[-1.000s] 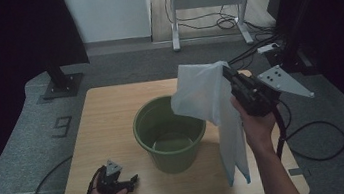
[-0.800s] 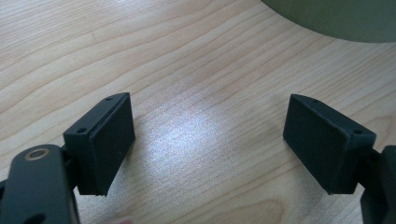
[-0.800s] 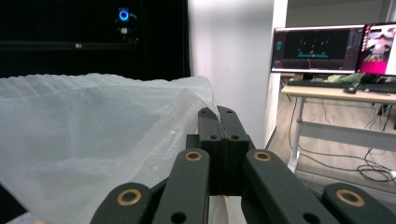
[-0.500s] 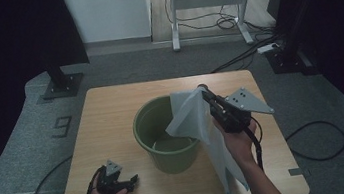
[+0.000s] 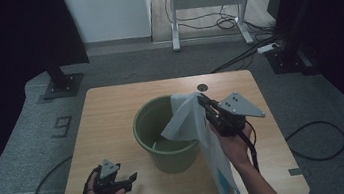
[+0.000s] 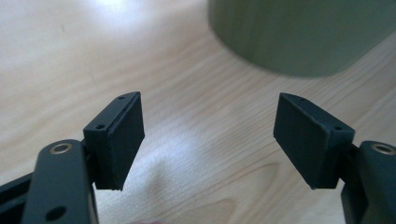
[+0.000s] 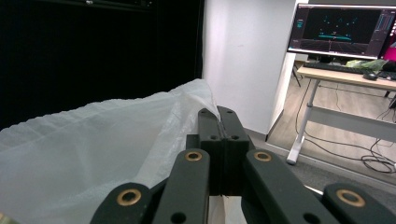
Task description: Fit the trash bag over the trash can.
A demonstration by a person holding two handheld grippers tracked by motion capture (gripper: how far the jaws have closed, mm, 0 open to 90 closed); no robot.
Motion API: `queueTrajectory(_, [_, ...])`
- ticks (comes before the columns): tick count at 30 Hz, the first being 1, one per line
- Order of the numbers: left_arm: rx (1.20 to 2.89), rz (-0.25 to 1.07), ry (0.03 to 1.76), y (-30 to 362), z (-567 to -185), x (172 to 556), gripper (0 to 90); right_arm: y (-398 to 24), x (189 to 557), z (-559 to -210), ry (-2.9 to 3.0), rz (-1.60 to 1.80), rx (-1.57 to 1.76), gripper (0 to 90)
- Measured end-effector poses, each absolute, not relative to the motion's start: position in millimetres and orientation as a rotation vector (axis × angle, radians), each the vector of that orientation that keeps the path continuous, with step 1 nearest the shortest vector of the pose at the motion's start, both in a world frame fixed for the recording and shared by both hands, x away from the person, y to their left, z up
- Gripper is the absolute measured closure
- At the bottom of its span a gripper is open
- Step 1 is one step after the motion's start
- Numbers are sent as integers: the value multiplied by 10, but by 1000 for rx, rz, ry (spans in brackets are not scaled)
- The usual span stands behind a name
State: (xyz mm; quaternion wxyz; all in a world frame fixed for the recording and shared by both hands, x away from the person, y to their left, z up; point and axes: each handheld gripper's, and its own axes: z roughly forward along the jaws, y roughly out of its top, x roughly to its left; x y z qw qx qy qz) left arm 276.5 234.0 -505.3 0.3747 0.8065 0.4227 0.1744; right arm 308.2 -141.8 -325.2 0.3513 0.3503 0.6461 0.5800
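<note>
A green bucket (image 5: pixel 164 128) stands in the middle of the wooden table (image 5: pixel 111 110). My right gripper (image 5: pixel 204 104) is shut on the edge of a white plastic bag (image 5: pixel 190 119), holding it over the bucket's right rim; the bag hangs down to the table at the front right. In the right gripper view the jaws pinch the bag (image 7: pixel 93 149) at the right gripper (image 7: pixel 218 112). My left gripper (image 5: pixel 129 179) sits low at the table's front left, open, its jaws having just been closing a little with nothing between them. The left gripper (image 6: pixel 208 135) faces the bucket's wall (image 6: pixel 299 32).
A hole sits in the table top (image 5: pixel 202 87) behind the bucket. A white desk frame (image 5: pixel 208 1) and cables stand on the floor beyond. A monitor (image 7: pixel 341 30) rests on a desk in the right gripper view. Black curtains flank the area.
My right gripper has come down and to the left with the bag, bringing it from above the table's right side to the bucket's right rim. The left gripper has lifted slightly.
</note>
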Motion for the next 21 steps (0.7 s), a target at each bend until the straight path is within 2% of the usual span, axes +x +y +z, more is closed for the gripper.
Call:
queueTrajectory(11, [2046,423,1111,2430,-5067,2769,253,-1200,3172,-2884,1671,1493,852,887])
queueTrajectory(21, [2040,414,1115,2475,-5059,2768,254,-1044,3223,-3122,1719,1438,857,886])
